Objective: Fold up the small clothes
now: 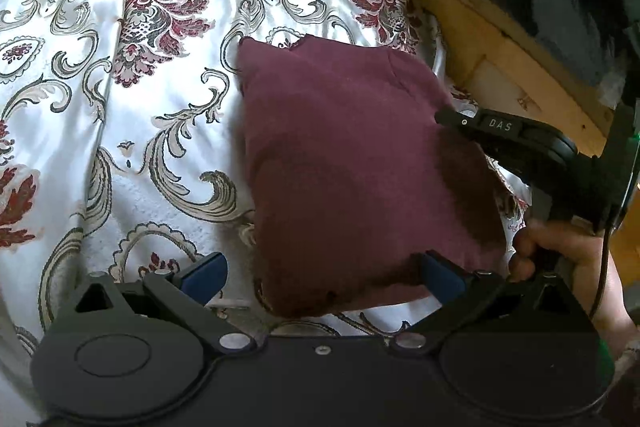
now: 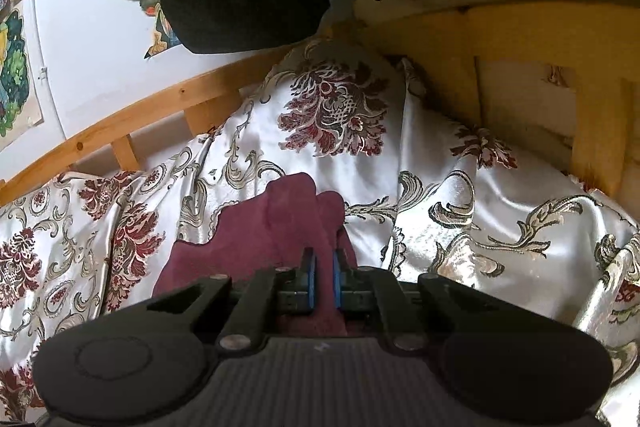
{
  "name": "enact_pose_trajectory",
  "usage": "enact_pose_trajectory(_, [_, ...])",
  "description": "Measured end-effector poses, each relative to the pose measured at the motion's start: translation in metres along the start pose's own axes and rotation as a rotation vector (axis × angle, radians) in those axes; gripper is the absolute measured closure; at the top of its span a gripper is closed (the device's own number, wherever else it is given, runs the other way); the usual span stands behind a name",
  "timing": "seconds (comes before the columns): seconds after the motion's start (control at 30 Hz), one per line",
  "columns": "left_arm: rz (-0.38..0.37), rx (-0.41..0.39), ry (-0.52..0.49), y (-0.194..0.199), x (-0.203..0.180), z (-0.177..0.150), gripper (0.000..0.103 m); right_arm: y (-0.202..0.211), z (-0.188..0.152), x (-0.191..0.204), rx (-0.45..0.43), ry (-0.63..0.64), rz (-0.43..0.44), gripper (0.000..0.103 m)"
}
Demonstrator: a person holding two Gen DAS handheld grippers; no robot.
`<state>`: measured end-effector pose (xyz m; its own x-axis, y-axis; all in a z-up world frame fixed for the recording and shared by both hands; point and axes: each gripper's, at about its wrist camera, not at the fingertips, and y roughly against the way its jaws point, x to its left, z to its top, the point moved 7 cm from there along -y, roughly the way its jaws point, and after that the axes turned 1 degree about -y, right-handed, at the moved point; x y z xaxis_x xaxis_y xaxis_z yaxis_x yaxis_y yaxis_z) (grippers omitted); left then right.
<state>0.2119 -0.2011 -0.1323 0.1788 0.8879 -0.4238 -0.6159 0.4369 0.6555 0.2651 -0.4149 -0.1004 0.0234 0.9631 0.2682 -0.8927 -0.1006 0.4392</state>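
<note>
**Right gripper pinches the maroon cloth while the left waits open**

Here the maroon garment [image 1: 360, 163] lies on the bed, spread over a shiny floral bedspread [image 1: 120, 99] with dark red blooms and grey scrolls, and it looks already folded at least once into a rough square. It sits near the bed's wooden frame [image 1: 500, 39], with the bedspread bare on its other side.

The right gripper [image 2: 324, 275] has its blue pads drawn nearly together, with a raised ridge of the maroon cloth caught between them; in the left wrist view the same gripper reaches in over the garment's far edge. That pinch probably takes an edge or corner so the cloth can be lifted and carried over for another fold.

The left gripper [image 1: 320, 275] stands wide open, its pads [image 1: 204, 271] well apart, and it holds nothing. The garment's near corner lies between the open fingers (one pad touches or just overlaps the cloth's edge, though I cannot tell which). Placed so, it seems ready either to pin that corner down or to take it, so both ends of one edge move together. A person's hand [image 1: 560, 251] grips the right tool's handle beside the garment.

The fold itself looks not yet finished.
</note>
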Motion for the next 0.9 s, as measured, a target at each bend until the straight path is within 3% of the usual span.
enact_pose_trajectory(0.77, [-0.004,0.023,0.019,-0.003,0.001,-0.002,0.001,-0.001,-0.001,0.001,0.014,0.016,-0.009,0.088])
enact_pose_trajectory(0.83, [-0.015,-0.002,0.018,0.001,0.001,0.001,0.001,0.0,-0.002,0.005,0.01,0.052,-0.017,0.091])
enact_pose_trajectory(0.9, [-0.073,-0.09,0.038,0.013,0.001,0.009,0.001,0.001,-0.001,0.009,-0.002,0.083,-0.025,0.092])
